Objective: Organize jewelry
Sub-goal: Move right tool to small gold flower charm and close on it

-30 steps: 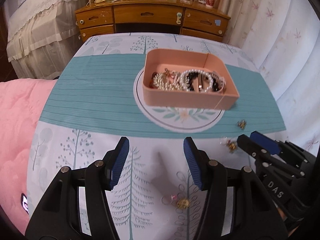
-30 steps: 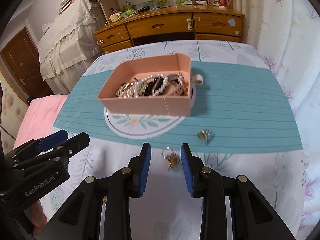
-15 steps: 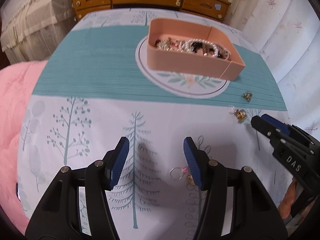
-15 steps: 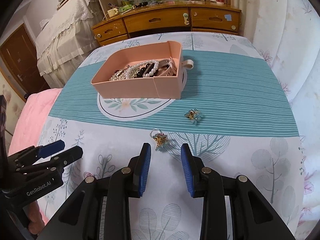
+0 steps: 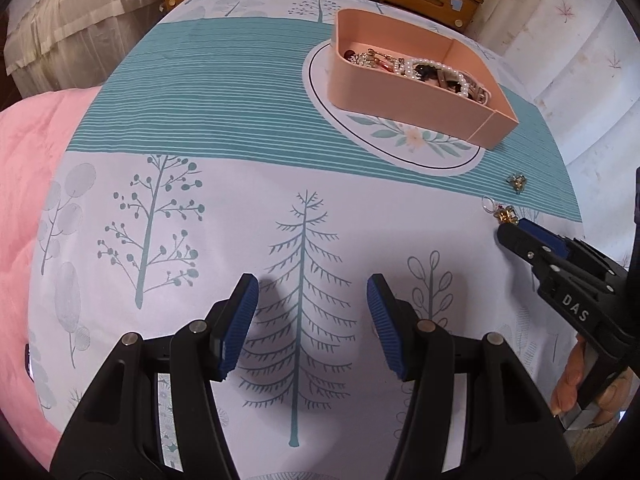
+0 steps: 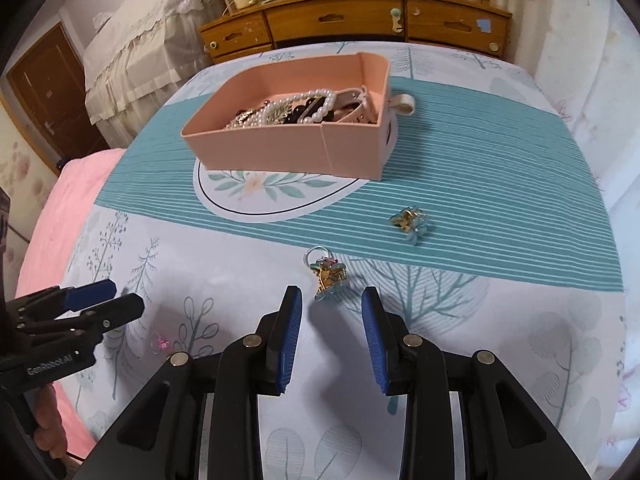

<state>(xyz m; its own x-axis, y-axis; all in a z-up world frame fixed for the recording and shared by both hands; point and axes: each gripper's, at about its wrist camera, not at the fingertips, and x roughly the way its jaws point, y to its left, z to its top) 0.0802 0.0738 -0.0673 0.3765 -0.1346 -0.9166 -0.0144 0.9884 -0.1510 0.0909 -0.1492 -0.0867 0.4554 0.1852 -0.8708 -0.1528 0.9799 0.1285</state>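
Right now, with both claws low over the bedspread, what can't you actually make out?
- Pink box contents, both wrist views: pearl strand is clear, but the pieces beneath tangle together and the near wall hides the floor.
- Small pink trinket, right wrist view: too small to identify; in the left wrist view it sits behind a finger.
- Two gold-and-blue pieces: type unclear.
- Left claw: whether it touches the cloth.
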